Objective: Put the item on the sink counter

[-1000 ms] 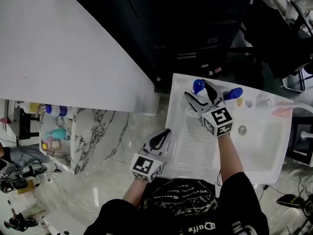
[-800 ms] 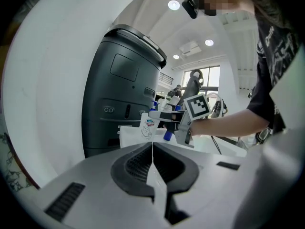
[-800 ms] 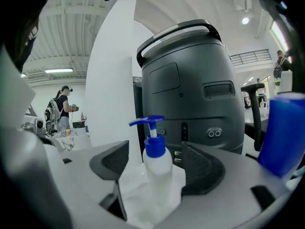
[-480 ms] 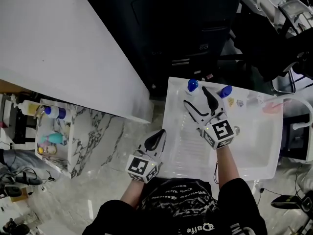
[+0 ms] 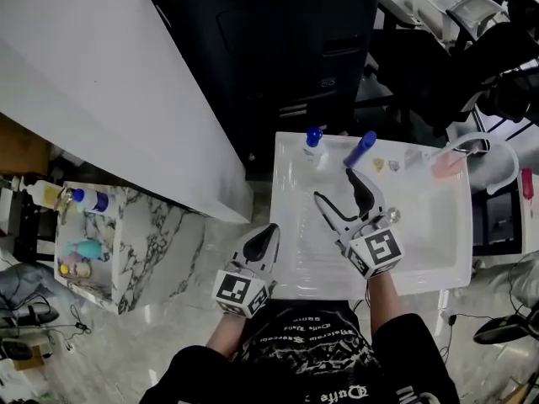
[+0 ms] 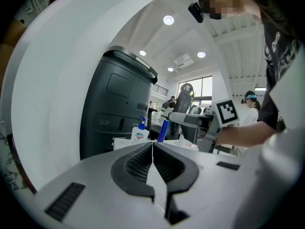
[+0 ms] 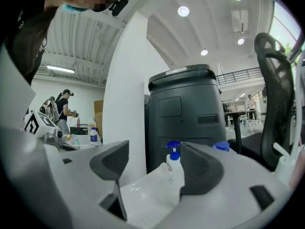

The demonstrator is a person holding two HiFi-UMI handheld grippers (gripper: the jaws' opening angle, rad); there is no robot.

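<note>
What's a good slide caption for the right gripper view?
Open right gripper aimed at a blue-pump soap bottle standing on the white sink counter.

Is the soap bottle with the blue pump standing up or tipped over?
Standing up. In the right gripper view the soap bottle rests on its base on the sink counter, with its blue pump pointing straight up.

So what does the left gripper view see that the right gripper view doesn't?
Only the left gripper view shows its shut left claw and the person's forearm. Only the right gripper view shows its open right claw and an office chair. Both show the blue-topped pump bottle and the big dark machine.
</note>
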